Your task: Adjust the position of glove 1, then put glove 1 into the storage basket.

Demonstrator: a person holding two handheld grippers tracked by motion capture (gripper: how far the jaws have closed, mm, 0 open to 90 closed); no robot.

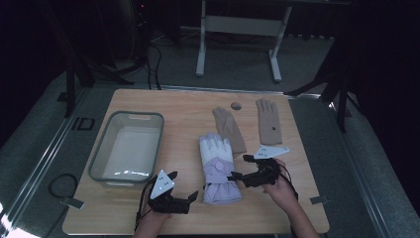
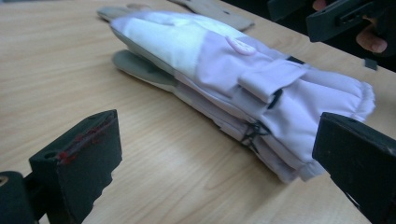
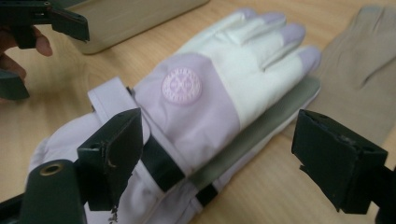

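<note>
on my counter (image 1: 198, 106) the lilac-and-white ski gloves (image 1: 218, 166) lie stacked, the lower one mostly hidden, between my left claw (image 1: 184, 187) and right claw (image 1: 239, 166), both gaping wide, gripping nothing.

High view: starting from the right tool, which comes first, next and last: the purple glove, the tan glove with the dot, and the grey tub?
From the right tool:
1. The purple glove, right beside it on its left.
2. The tan glove with the dot, farther up the table, toward the back edge.
3. The grey tub, far across on the table's left side.
</note>
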